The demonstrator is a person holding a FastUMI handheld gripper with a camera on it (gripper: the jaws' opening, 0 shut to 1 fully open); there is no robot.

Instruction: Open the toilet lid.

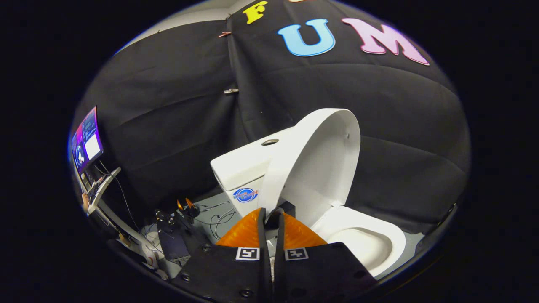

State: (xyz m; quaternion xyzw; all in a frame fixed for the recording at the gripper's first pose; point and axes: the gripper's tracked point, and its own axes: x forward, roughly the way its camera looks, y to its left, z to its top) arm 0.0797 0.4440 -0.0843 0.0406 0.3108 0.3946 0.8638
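The white toilet stands beyond my fingers against the black cloth wall. Its lid is raised, standing nearly upright and leaning back toward the tank. The seat ring and bowl lie uncovered just ahead and right of the fingertips. My gripper is in front of the toilet, pointing at the lower edge of the lid near the hinge. It is shut, with only a thin slit between the fingers and nothing held; the lid is farther off than the tips.
A monitor on a stand is at the left. Cables and small devices lie on the grey floor left of the tank. The black cloth wall closes in behind and right of the toilet.
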